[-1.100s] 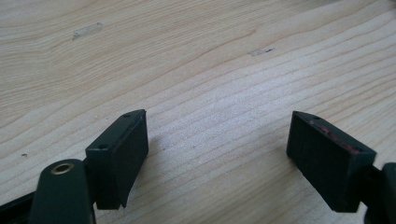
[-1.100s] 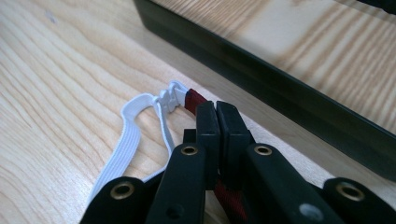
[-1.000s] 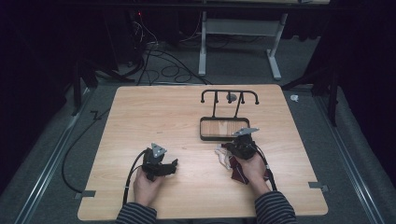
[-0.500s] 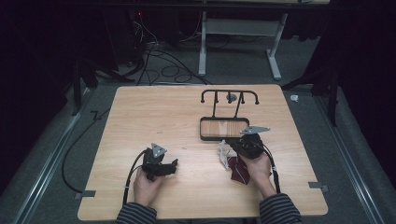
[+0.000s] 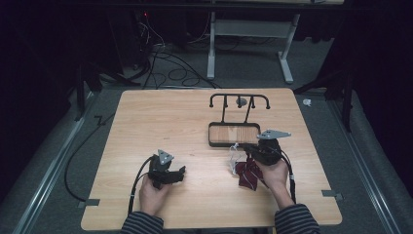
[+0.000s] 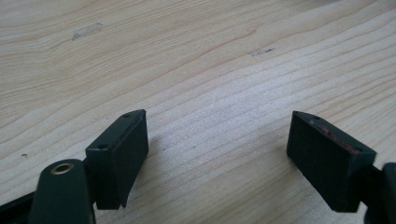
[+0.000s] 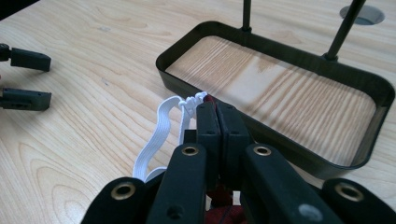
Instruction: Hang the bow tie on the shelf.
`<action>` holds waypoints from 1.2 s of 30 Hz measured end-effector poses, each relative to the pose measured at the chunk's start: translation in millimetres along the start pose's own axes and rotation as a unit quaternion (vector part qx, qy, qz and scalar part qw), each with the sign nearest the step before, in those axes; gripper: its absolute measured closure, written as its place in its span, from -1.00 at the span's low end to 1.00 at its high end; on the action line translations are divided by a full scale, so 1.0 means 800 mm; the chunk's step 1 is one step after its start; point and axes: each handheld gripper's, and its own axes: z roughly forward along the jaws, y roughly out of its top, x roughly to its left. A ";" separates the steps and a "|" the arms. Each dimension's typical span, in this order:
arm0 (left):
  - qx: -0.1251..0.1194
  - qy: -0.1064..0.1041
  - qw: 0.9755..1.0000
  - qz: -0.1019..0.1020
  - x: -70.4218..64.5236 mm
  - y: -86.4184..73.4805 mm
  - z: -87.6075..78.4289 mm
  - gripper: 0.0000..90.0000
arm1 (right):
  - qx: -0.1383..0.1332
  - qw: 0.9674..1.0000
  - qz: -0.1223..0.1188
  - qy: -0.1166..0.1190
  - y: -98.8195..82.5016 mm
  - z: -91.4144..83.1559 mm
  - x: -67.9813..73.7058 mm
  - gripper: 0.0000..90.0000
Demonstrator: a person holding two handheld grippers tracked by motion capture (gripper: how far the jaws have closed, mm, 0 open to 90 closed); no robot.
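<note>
right gripper (image 7: 217,112) pinches a white elastic strap (image 7: 161,126) of the dark red cloth (image 5: 247,174), at the black tray's (image 5: 234,142) six o'clock rim. left gripper (image 6: 217,154) gapes wide over bare desk (image 5: 165,122).

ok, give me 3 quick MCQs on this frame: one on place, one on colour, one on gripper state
1. Where is the black tray?
A. far half of the table, right of centre
B. near left corner
C. on the floor

2. What colour is the elastic loop at the right gripper?
A. black
B. white
C. green

3. How do the left gripper's jaws stand?
A. shut on cloth
B. apart, with bare wood between them
C. shut on the tray rim

Answers: 1 A, the high view shows it there below the rack. 2 B, white in the right gripper view. 3 B, the left gripper view shows the gap.
</note>
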 end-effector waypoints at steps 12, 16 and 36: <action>0.000 0.000 1.000 0.000 0.000 0.000 0.000 -0.53 | -0.027 1.000 -0.009 -0.005 0.011 -0.025 0.002 1.00; 0.000 0.000 1.000 0.000 0.000 0.000 0.000 -0.53 | -0.033 0.999 -0.009 -0.005 0.015 -0.029 0.002 1.00; 0.000 0.000 1.000 0.000 0.000 0.000 0.000 -0.53 | -0.060 0.998 -0.032 -0.010 0.040 -0.052 0.013 1.00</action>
